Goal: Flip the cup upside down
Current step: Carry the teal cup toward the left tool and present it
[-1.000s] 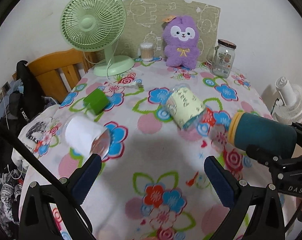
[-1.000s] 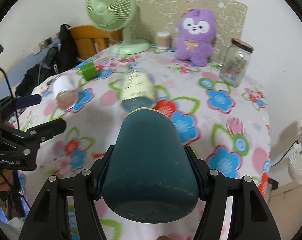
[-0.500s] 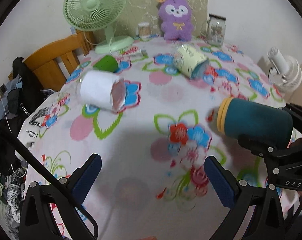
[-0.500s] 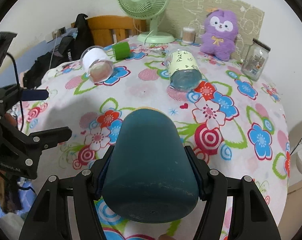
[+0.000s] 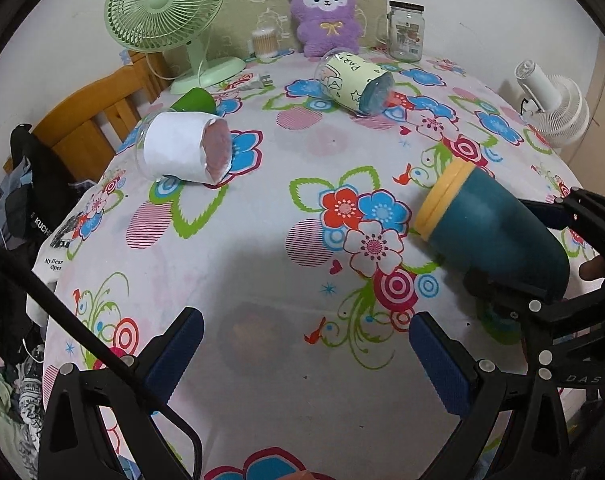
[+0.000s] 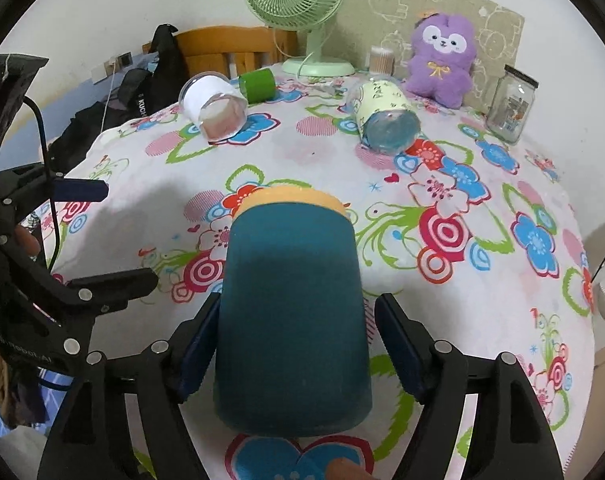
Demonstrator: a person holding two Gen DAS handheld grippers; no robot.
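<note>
Right tongs (image 6: 294,344) stand slightly parted around the teal cup (image 6: 294,320), lower centre; left tongs (image 5: 302,356) gape wide.

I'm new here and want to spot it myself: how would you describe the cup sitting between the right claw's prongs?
Start at the flowered tablecloth and come to its near edge, where the right claw straddles a cup. That teal cup is opaque dark blue-green with a yellow-orange rim. The paper-wrapped glasses and small green cup farther back look nothing like it.
</note>
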